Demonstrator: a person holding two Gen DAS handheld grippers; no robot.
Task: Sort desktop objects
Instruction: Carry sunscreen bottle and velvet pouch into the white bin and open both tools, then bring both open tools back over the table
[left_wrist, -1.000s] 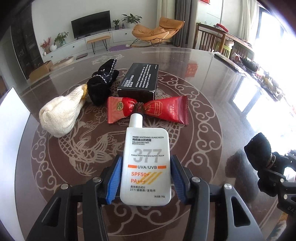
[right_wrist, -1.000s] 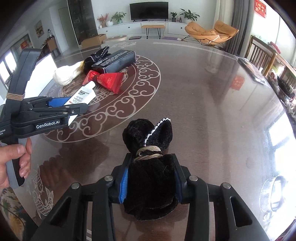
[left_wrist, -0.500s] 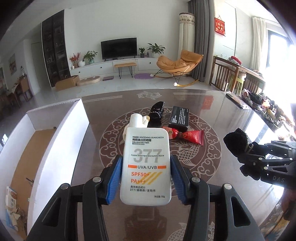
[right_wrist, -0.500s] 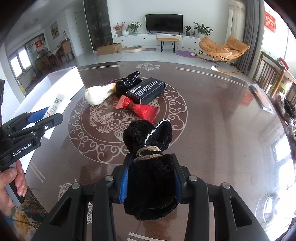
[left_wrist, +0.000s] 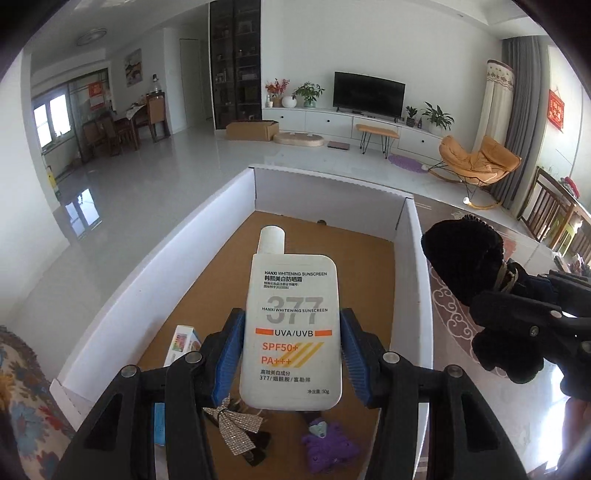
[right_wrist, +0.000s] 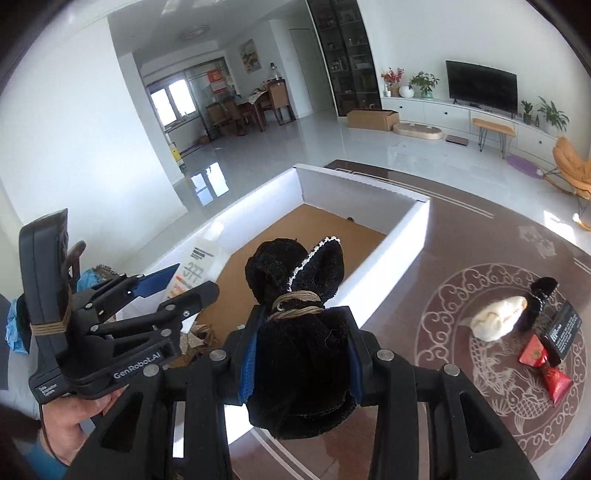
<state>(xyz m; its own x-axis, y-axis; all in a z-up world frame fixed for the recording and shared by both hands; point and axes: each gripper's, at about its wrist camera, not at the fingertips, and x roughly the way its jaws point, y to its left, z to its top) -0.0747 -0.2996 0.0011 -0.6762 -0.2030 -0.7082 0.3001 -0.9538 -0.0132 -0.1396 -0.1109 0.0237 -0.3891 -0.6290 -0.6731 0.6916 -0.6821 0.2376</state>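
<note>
My left gripper (left_wrist: 291, 314) is shut on a white sunscreen bottle (left_wrist: 291, 354), held cap forward over the brown floor of a white-walled box (left_wrist: 406, 236). My right gripper (right_wrist: 304, 314) is shut on a black fuzzy pouch (right_wrist: 295, 369) tied with twine, above the box's (right_wrist: 391, 254) near right wall. In the left wrist view the right gripper (left_wrist: 517, 310) and its pouch (left_wrist: 461, 254) hang just right of the box. In the right wrist view the left gripper (right_wrist: 166, 291) and the bottle (right_wrist: 195, 273) are at the left, held by a hand.
In the box lie a silver bow clip (left_wrist: 236, 424), a purple knitted piece (left_wrist: 328, 446) and a small colourful carton (left_wrist: 181, 341). On the dark patterned table at the right rest a white pouch (right_wrist: 495, 321), a black pouch (right_wrist: 535, 302), a black carton (right_wrist: 561, 332) and red packets (right_wrist: 546, 365).
Both grippers have swung left and risen from the table's middle to the white box, each keeping its object. The loose table items now lie far to the right.
</note>
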